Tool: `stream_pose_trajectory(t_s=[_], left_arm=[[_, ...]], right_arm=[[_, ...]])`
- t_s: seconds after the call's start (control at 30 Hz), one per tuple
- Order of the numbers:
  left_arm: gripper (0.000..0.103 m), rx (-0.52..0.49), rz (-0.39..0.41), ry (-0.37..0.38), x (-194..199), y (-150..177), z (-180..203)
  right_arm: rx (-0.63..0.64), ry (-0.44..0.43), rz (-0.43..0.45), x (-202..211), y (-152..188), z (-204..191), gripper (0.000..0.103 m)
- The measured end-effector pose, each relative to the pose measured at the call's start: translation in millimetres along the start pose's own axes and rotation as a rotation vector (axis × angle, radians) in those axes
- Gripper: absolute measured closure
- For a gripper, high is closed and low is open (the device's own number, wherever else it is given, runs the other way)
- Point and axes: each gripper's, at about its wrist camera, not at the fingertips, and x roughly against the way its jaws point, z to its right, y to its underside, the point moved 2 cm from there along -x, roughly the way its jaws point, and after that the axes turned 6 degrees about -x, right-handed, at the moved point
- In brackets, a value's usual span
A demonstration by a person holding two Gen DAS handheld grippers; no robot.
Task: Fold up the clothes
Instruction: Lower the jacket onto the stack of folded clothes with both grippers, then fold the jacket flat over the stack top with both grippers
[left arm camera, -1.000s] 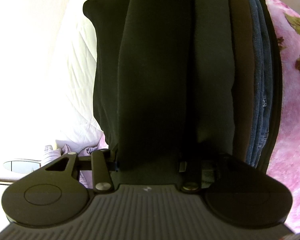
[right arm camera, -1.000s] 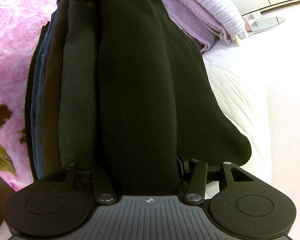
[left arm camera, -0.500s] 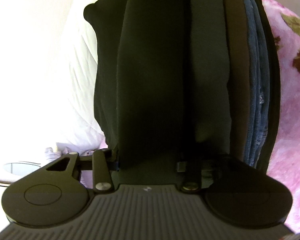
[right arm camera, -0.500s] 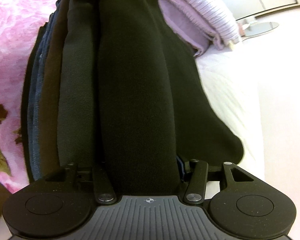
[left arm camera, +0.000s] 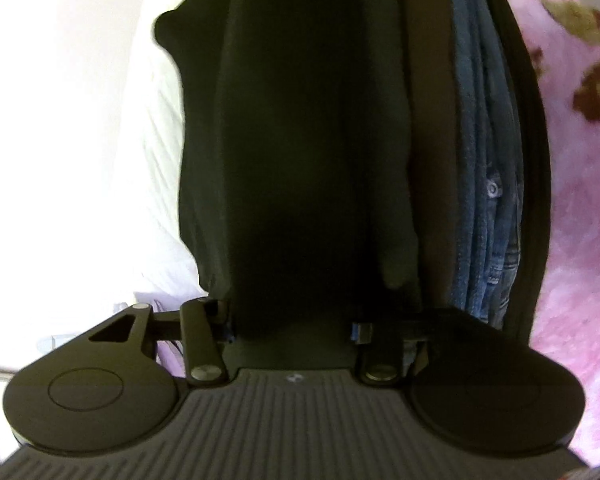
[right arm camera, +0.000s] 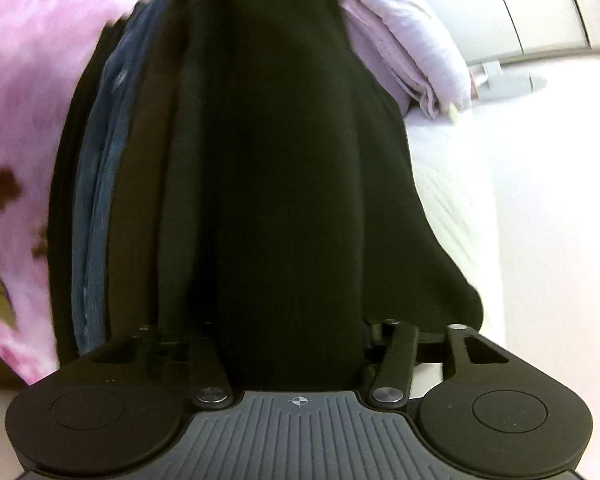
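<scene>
Left gripper [left arm camera: 292, 312]: jaws set apart around one end of a thick folded black knit garment [left arm camera: 300, 140], fabric filling the gap; fingertips hidden by cloth; right gripper [right arm camera: 296, 344]: same hold on the opposite end of that garment [right arm camera: 296, 184]; beside it, pressed edge to edge, a folded grey-green garment [right arm camera: 180, 208], a folded brown garment [right arm camera: 136, 216], folded blue denim jeans [left arm camera: 480, 160] and a thin black outer layer [left arm camera: 528, 152]; under the stack a pink floral plush blanket [left arm camera: 580, 184]; a white quilted cover [right arm camera: 452, 184] on the other side; folded lilac striped fabric [right arm camera: 404, 40] just beyond
</scene>
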Motion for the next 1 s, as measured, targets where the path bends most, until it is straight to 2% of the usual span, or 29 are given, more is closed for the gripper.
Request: stream_pose_trajectory(t_s=[0.1,0.17,0.2,0.23,0.33,0.37,0.47,0.53,0.6,0.7,0.77,0.8,0.87,1.0], left_arm=[[0.057,-0.006,0.008,-0.004,23,31,5],[0.057,0.007,0.016,0.004,38,45,5],[0.057,0.021,0.012,0.007,59,51,7],[0.057,0.035,0.008,0.011,80,57,8],[0.06,0.077,-0.019,0.036,89,43,11],[0.061,0.089,-0.032,0.049,87,43,12],[0.065,0.121,-0.073,0.06,84,45,10],[0.065,0.188,-0.088,0.037,91,52,6],[0.065,0.188,-0.091,0.029,97,55,15],[0.062,0.125,-0.094,0.042,101,56,35],[0.062,0.107,-0.093,0.046,111,65,40],[0.06,0.11,-0.089,0.051,118,71,39],[0.058,0.121,-0.082,0.065,133,84,37],[0.056,0.18,-0.078,0.093,168,117,31]], right_arm=[[-0.028,0.002,-0.008,11,2,3,0.031],[-0.041,-0.003,-0.006,23,5,4,0.03],[-0.051,0.0,-0.007,29,5,4,0.03],[-0.071,0.0,-0.006,35,5,6,0.03],[-0.14,-0.018,0.001,47,0,12,0.033],[-0.163,-0.036,0.0,43,-3,17,0.045],[-0.149,-0.065,0.013,32,-8,28,0.057],[-0.14,-0.034,0.057,43,-6,37,0.058],[-0.164,-0.003,0.08,48,11,41,0.058],[-0.169,-0.071,0.045,38,21,17,0.058],[-0.174,-0.085,0.033,34,20,8,0.056],[-0.181,-0.078,0.031,32,17,11,0.056],[-0.196,-0.075,0.03,35,13,17,0.046],[-0.225,-0.106,-0.016,46,6,30,0.045]])
